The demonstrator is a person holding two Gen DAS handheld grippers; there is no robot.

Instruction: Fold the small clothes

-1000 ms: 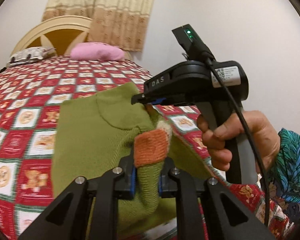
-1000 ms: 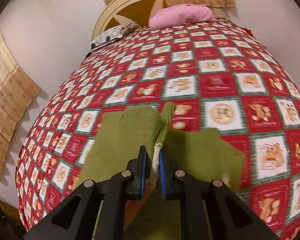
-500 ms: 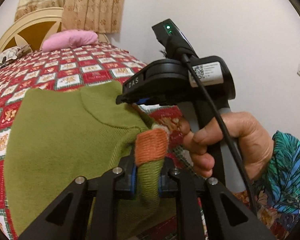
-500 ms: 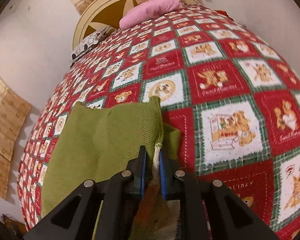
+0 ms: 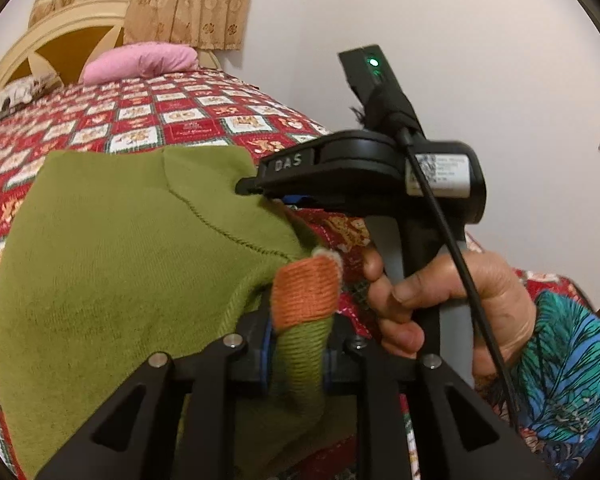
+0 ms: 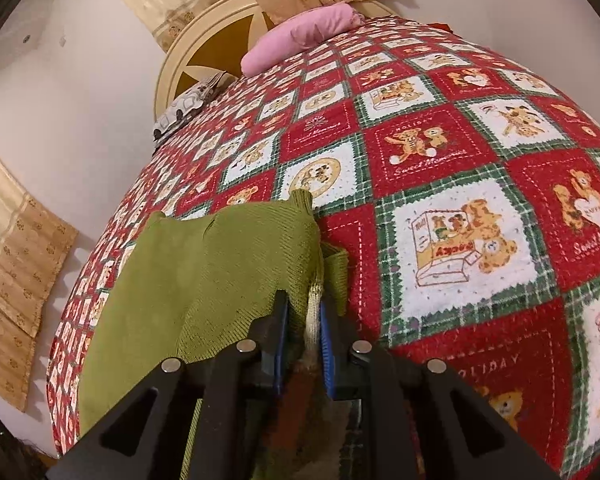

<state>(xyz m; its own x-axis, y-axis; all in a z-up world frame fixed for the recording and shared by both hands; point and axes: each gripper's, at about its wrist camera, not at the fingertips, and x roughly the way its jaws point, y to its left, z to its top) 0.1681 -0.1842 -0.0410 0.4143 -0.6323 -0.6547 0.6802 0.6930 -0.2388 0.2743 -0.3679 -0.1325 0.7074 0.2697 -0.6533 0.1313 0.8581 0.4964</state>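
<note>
A green knit sweater (image 5: pixel 120 264) lies folded over on the red teddy-bear quilt (image 5: pixel 188 128). Its orange-cuffed sleeve (image 5: pixel 304 296) fills the gap of my left gripper (image 5: pixel 298 344), whose jaws are opening with the knit still touching both pads. In the left wrist view my right gripper (image 5: pixel 246 190) reaches the sweater's far right edge, held by a hand (image 5: pixel 440 300). In the right wrist view the sweater (image 6: pixel 220 272) spreads to the left. My right gripper (image 6: pixel 304 320) has the sweater's cream-trimmed edge (image 6: pixel 314 312) between its pads, and its jaws are opening too.
The quilt (image 6: pixel 460 160) covers the whole bed. A pink pillow (image 6: pixel 300 36) and a patterned pillow (image 6: pixel 188 108) lie against the cream headboard (image 6: pixel 204 40). Beige curtains hang behind. A white wall runs along the bed's right side.
Both grippers came down toward the quilt with the sweater's edge, laying it over the body. Both pairs of jaws stand slightly wider than before.
</note>
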